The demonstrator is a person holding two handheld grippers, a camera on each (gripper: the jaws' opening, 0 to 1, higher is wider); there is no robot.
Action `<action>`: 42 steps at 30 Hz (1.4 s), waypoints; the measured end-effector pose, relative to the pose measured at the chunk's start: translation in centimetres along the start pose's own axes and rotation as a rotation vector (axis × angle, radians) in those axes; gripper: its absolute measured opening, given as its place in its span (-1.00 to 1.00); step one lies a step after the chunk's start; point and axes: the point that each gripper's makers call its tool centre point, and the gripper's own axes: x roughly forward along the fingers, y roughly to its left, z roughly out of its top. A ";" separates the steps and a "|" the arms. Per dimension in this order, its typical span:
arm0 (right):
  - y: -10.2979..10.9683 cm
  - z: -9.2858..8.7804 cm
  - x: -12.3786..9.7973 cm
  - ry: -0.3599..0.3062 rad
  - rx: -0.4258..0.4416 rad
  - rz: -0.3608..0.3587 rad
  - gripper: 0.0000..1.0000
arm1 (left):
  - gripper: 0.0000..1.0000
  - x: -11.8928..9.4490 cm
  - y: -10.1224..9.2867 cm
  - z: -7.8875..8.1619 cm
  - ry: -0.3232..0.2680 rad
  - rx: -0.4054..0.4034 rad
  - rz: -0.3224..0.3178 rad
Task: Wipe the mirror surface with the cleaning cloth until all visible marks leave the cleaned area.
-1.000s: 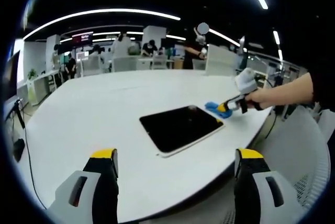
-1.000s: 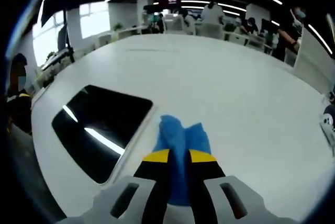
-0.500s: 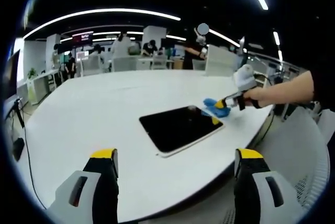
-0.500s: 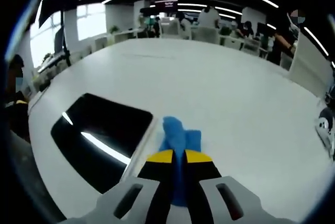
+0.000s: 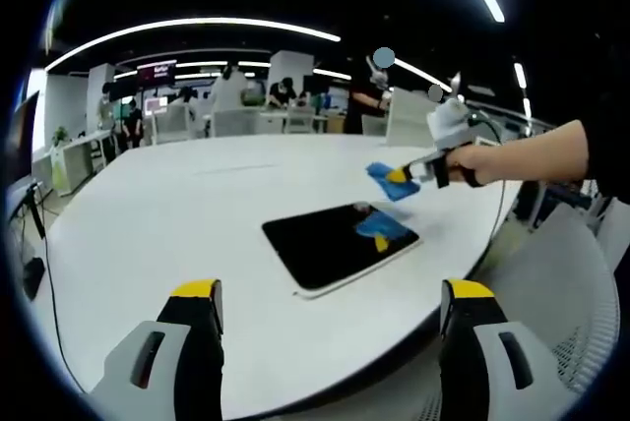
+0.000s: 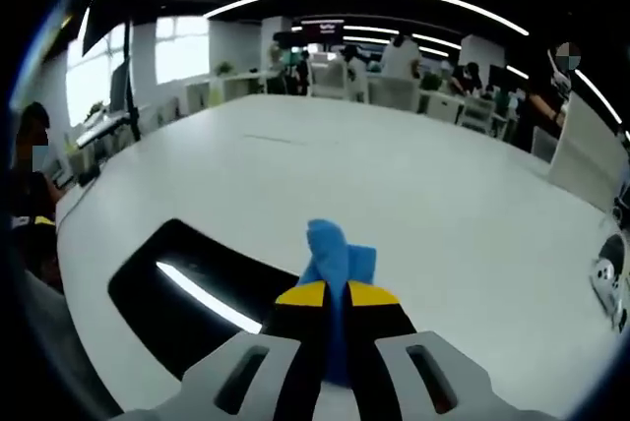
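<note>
Since a second ago the right gripper (image 5: 399,177) has lifted the cloth (image 5: 382,176) off the table (image 5: 148,234), so now it hangs in the air just above the far corner of the mirror (image 5: 335,242) instead of sitting on the tabletop beside it. Going left to right in the left gripper view: the left gripper (image 5: 330,303) is held back from the near edge of the mirror with its jaws spread wide and nothing between them, then comes the mirror lying flat, then the cloth over its far right corner with a blue reflection under it. In the right gripper view the jaws are pinched tight on the cloth (image 6: 338,262), most of it bunched up ahead of the tips. It's a small blue rag, looks soft, floppy and light, so I'd keep the pinch at one end and let the loose part drag. The mirror (image 6: 187,288) is a dark glossy slab with rounded corners and a pale rim; probably fragile and slippery, so light pressure. Can't make out any marks on it from here.
</note>
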 end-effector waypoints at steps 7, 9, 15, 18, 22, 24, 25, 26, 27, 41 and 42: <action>1.8 0.7 1.1 0.013 -0.017 0.017 -0.98 | 0.82 0.0 -0.2 -0.1 0.009 0.004 -0.006; 2.3 0.7 1.5 0.022 -0.028 0.022 -0.98 | 0.82 0.0 -0.2 -0.1 0.009 0.002 -0.009; 2.1 -0.2 2.8 0.062 -0.103 0.015 -0.98 | 0.80 0.0 -0.3 -0.1 0.005 0.000 -0.011; 2.9 -0.8 3.3 0.083 -0.104 0.020 -0.98 | 0.79 0.0 -0.3 -0.2 0.012 0.000 -0.013; 3.4 -1.5 3.5 0.116 -0.104 0.013 -0.98 | 0.78 0.0 -0.3 -0.2 0.015 -0.001 -0.015; 3.6 -1.6 3.5 0.126 -0.106 0.014 -0.98 | 0.78 0.0 -0.3 -0.2 0.016 -0.002 -0.014; 3.6 -1.7 3.5 0.130 -0.110 0.013 -0.98 | 0.78 0.0 -0.3 -0.2 0.016 -0.002 -0.013; 3.6 -1.8 3.5 0.136 -0.111 0.013 -0.98 | 0.78 -0.1 -0.3 -0.2 0.016 -0.003 -0.013; 3.6 -2.2 3.6 0.157 -0.106 0.010 -0.98 | 0.78 -0.1 -0.3 -0.3 0.017 -0.003 -0.013; 2.8 -3.0 4.8 0.188 -0.078 0.003 -0.98 | 0.77 -0.1 -0.5 -0.3 0.019 -0.006 -0.019; 2.8 -3.0 4.9 0.191 -0.084 0.001 -0.98 | 0.77 -0.1 -0.5 -0.3 0.019 -0.006 -0.020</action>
